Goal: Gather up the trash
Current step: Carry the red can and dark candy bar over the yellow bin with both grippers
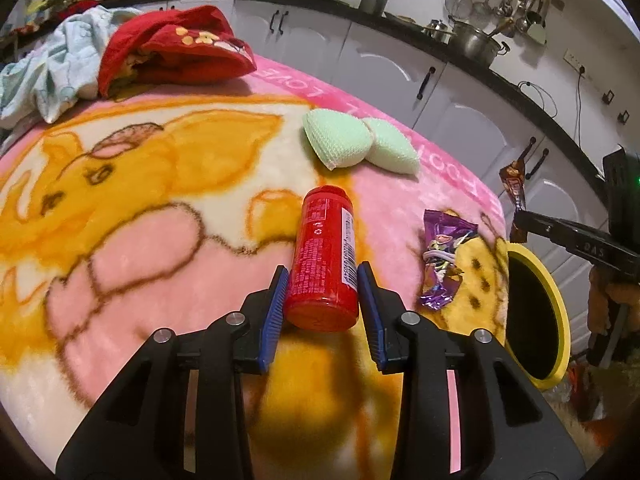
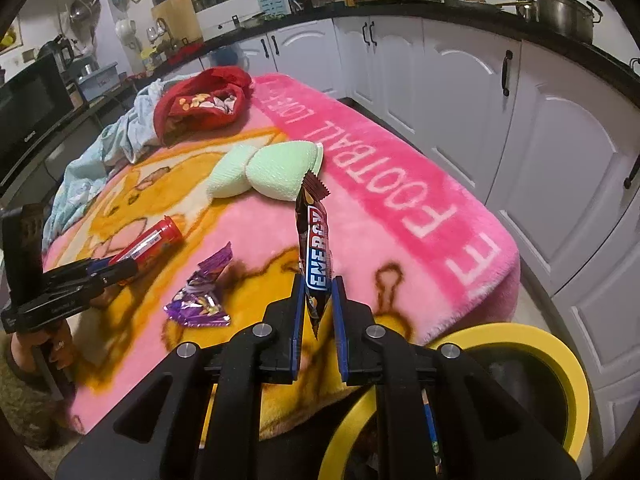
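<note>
The left tongs point(image 1: 322, 294) sit low over the blanket point(image 1: 160, 208) on the table, jaws spread around the near end of a red tube point(image 1: 325, 258) that lies on its side. The blue pads flank the tube closely; whether they press on it cannot be told. The tube points away from the tongs toward two green sponges point(image 1: 360, 142) lying touching each other farther back.

Right of the tube, apart from it, a crumpled purple wrapper point(image 1: 442, 258) lies near the blanket's right edge. Beyond that edge, lower down, stands a bin point(image 1: 560, 312) with a yellow rim.

The right tongs point(image 2: 316, 304) are narrowed onto a brown wrapper point(image 2: 314, 248) marked "ENERGY", gripping its lower part so that it stands upright in the air above the near right part of the blanket point(image 2: 400, 216). The bin point(image 2: 576, 380) is just below and to the right of these tongs.

From the right wrist view, the purple wrapper point(image 2: 202, 294) lies left of the held one, and the tube point(image 2: 150, 242) lies farther left, its near end between the left tongs point(image 2: 116, 270).

At the far left of the blanket is a red cloth point(image 1: 176, 50) against a pale blue cloth point(image 1: 52, 76).
</note>
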A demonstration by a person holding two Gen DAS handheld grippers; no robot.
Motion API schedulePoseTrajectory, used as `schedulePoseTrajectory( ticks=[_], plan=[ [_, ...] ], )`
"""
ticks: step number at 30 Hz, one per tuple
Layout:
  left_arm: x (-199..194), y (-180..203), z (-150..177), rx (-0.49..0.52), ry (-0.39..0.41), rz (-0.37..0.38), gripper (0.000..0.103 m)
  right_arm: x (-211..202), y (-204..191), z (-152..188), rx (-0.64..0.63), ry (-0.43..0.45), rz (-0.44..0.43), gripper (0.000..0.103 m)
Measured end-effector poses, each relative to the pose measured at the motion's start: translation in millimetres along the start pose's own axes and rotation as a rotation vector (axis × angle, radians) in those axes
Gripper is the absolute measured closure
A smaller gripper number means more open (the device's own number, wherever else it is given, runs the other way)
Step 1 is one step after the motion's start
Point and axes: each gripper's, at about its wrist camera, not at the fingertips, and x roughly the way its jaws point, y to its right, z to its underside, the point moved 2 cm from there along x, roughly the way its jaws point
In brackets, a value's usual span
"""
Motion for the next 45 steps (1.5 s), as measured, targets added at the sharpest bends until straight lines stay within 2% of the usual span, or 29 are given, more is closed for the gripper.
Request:
schedulePoseTrajectory(
  ticks=[12, 23, 45],
  plan=[
    [-35, 24, -9, 0.017, 0.084, 0.035, 0.075, -39, -8, 9, 0.003, 0.056, -0.026, 0.090],
    [-50, 81, -17, 0.101, 0.130, 0.114, 0.076, -79, -3, 20, 0.014, 0.113, -0.026, 0.090],
    [-34, 177, -21, 0.249, 0.130, 0.238, 0.076, -140, 46, 51, 0.087, 0.192, 0.073, 0.090]
  ],
)
